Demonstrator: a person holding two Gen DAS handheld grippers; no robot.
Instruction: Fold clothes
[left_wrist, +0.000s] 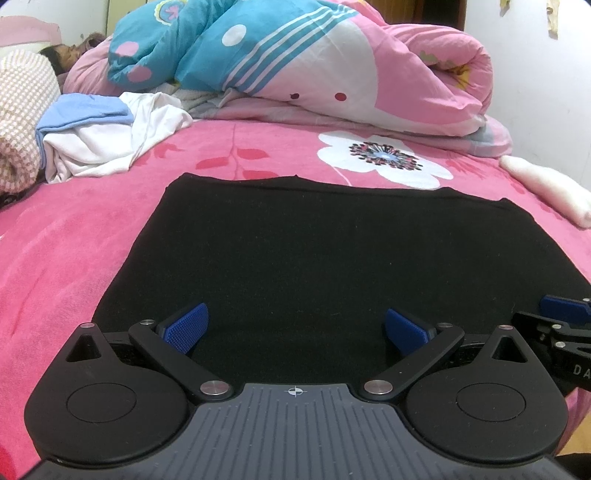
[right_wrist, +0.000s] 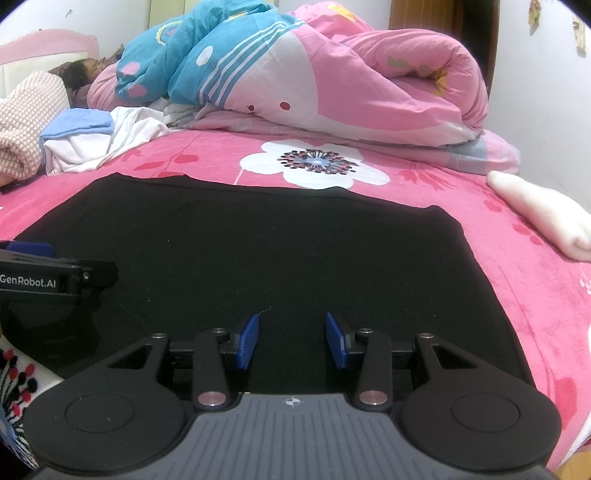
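black garment (left_wrist: 332, 254) lies flat on the pink flowered bedspread (left_wrist: 66, 229), under both grippers. left gripper (left_wrist: 295, 326) has its blue pads spread wide over the cloth's near edge, holding nothing. right gripper (right_wrist: 291, 341) is parted more narrowly, also empty, just beside the left. farther back sit a white and blue clothes pile (left_wrist: 107, 140), a rolled pink quilt (left_wrist: 332, 62) and a person lying by the pillow.

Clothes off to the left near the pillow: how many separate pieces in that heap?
2 that I can tell: a blue garment lying on top, and a crumpled white garment under and beside it. More may be hidden underneath.
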